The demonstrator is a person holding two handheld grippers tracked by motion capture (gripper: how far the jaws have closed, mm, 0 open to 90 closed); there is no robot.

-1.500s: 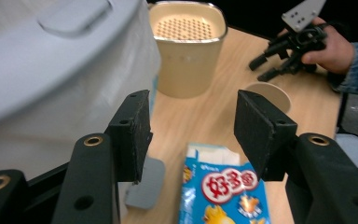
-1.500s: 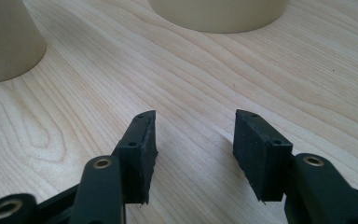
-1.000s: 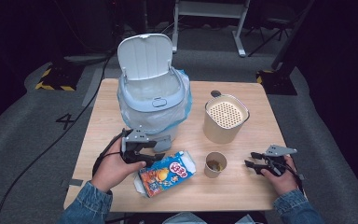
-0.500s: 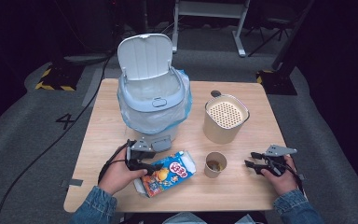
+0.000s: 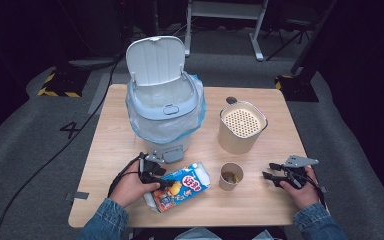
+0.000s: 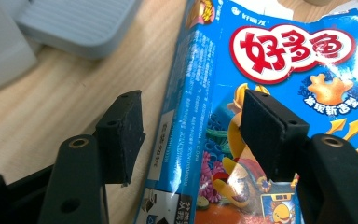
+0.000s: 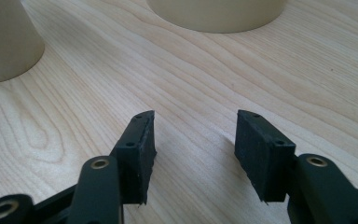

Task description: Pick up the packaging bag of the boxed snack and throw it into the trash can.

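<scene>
A blue snack box [image 5: 182, 187] with red lettering lies flat near the table's front edge, its far end torn open. My left gripper [image 5: 162, 181] is low over its left end. In the left gripper view the box [image 6: 279, 56] has its long side edge between the jaws of that gripper [image 6: 193, 135]. The pads stand apart and do not press on it. My right gripper [image 5: 269, 171] rests at the front right, open, with bare wood between the jaws [image 7: 193, 149].
A grey pedal bin [image 5: 165, 107] with its lid up and a plastic liner stands at the middle back, its pedal [image 6: 74, 23] close to my left gripper. A beige pot with a perforated lid [image 5: 242, 127] and a small paper cup [image 5: 231, 176] stand to the right of the box.
My left hand has come down and toward the snack box, so the open jaws now straddle its edge. The right hand has kept still.
</scene>
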